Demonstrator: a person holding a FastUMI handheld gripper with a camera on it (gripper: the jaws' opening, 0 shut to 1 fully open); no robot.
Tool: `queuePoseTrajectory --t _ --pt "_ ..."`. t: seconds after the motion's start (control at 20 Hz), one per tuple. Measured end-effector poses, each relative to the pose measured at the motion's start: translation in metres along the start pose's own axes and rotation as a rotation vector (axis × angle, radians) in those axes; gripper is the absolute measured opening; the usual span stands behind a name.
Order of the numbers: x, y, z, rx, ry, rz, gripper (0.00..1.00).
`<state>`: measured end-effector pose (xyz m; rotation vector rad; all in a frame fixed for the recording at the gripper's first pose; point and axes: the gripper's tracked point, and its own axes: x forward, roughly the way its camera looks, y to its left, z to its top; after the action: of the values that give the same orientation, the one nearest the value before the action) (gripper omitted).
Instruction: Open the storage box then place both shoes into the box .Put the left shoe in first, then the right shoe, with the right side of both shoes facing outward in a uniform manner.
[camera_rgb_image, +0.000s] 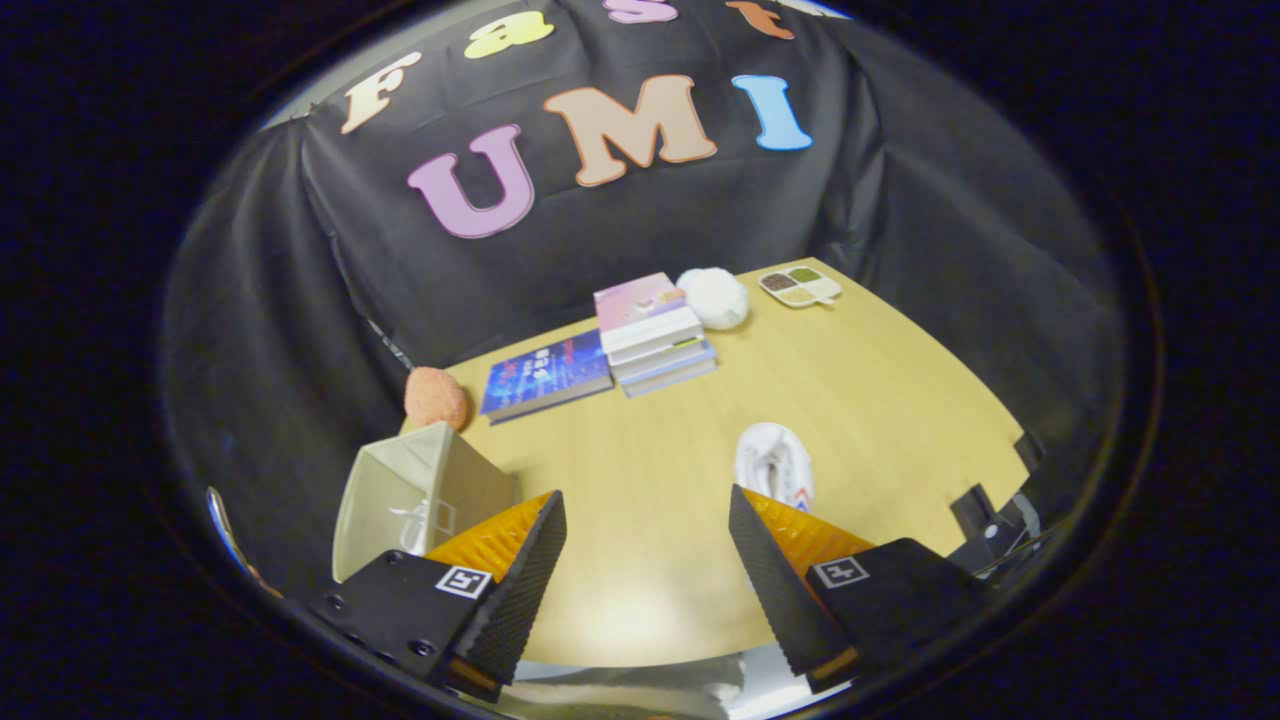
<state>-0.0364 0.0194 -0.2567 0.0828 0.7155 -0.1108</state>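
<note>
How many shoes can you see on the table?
1: a white shoe just beyond the open tool's right finger. The storage box by the left finger may hide another.

box (415, 495) left of gripper (647, 540) (spread, empty) | shoe (773, 463) right | books (655, 335) behind, perhaps stacked

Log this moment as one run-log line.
claw: open, empty, above table | storage box: open, beside left finger | white shoe: on table, ahead of right finger | stage: no shoe grasped
</note>
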Motion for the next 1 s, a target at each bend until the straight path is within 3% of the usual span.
queuePoseTrajectory --t 0.3,0.85,0.95,1.0 --pt "0.022 -0.081 -0.040 -0.117 0.124 -0.108 1.00" --pt "0.114 -0.137 -0.096 -0.250 0.318 -0.166 1.00" --pt "0.127 -0.138 -0.099 -0.259 0.331 -0.148 0.98" --pt "0.132 -0.141 -0.097 -0.264 0.328 -0.150 0.93"
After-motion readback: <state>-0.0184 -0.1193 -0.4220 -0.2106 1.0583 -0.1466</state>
